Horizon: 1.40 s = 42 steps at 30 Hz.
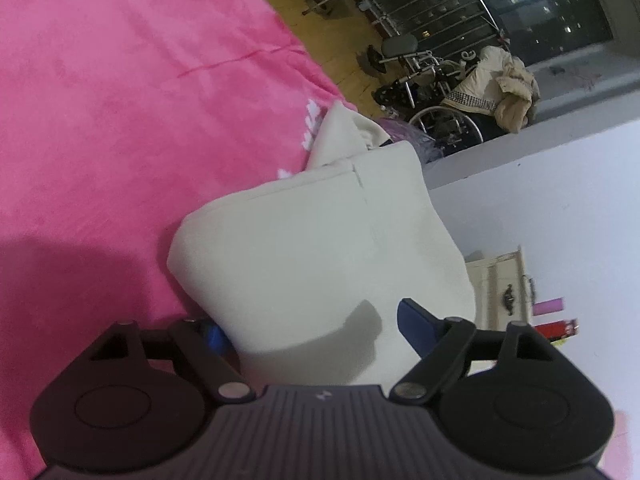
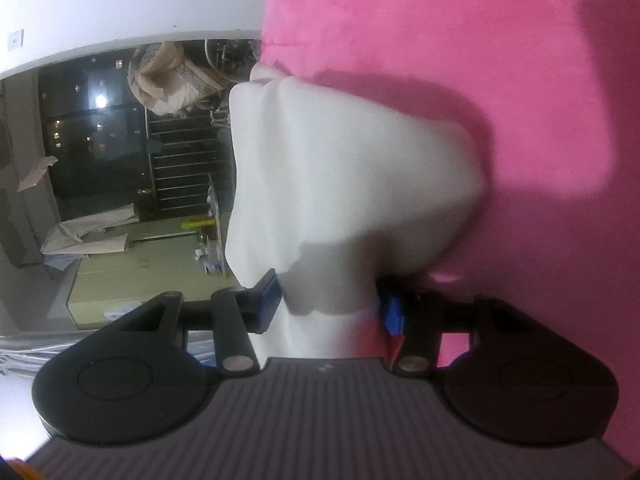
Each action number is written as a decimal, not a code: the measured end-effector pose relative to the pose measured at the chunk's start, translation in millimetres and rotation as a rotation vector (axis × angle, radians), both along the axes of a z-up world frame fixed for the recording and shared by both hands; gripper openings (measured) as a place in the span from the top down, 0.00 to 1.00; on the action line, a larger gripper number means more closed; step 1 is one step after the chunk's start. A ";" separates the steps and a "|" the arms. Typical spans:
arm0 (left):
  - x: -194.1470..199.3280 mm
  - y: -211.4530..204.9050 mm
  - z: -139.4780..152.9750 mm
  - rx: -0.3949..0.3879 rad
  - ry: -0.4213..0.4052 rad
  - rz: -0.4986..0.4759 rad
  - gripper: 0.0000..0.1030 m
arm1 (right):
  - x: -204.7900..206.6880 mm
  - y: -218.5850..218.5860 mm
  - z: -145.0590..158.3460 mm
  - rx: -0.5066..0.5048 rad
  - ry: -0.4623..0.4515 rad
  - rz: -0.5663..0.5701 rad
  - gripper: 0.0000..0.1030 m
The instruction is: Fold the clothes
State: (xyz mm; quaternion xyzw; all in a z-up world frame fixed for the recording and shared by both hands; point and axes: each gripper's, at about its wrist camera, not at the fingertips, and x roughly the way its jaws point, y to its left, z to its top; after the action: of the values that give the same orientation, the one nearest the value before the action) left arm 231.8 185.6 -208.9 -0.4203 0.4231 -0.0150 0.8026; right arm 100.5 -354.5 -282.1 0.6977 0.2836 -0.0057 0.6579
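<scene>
Left wrist view: left gripper [image 1: 316, 326] low in the frame, jaws fairly wide, with a folded cream garment [image 1: 320, 256] between them. Right blue pad [image 1: 416, 326] seems to touch the cloth's right edge; left pad [image 1: 214, 338] mostly hidden behind the cloth's near left corner. Cannot tell whether the pads press or merely flank it. Garment lying on a pink blanket [image 1: 140, 100] that fills the left and far side. A second cream fold [image 1: 344, 136] beyond the first, toward the blanket's far edge. To the right, a white wall [image 1: 540, 200]; farther off, a wheelchair [image 1: 448, 96] draped with a beige coat [image 1: 504, 84], a wooden floor, a dark window.

Right wrist view: frame rolled sideways, blanket [image 2: 460, 40] on the right, room on the left. Right gripper [image 2: 332, 300] at medium width around a bunched part of the garment [image 2: 340, 168]. Both blue pads [image 2: 270, 300] hard against the cloth, which narrows between them: held. Rest of the garment bulging away from the jaws, casting a shadow on the blanket.
</scene>
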 end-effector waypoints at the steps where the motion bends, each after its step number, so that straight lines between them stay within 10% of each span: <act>1: 0.4 -4.5 3.4 0.036 -0.003 -0.013 0.37 | 1.2 1.0 1.2 -0.004 -0.009 0.001 0.50; 9: -1.1 -15.0 15.7 0.170 -0.038 -0.128 0.75 | 10.8 4.1 -2.9 -0.038 -0.007 0.022 0.66; 15: -15.2 -18.2 42.1 0.213 -0.070 -0.198 0.80 | 4.2 4.8 10.2 -0.079 -0.064 0.043 0.78; 31: -103.2 12.3 73.2 0.282 0.170 -0.564 0.79 | -105.1 24.8 26.9 0.009 0.080 0.200 0.78; 42: -112.0 31.6 69.4 0.334 0.218 -0.613 0.44 | -109.8 11.5 44.3 -0.145 0.208 0.391 0.48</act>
State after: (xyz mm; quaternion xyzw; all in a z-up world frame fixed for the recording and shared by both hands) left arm 119.8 217.2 -139.5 -0.1363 0.6092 -0.1405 0.7685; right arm -9.3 -343.0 -237.9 0.5759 0.4786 0.0295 0.6621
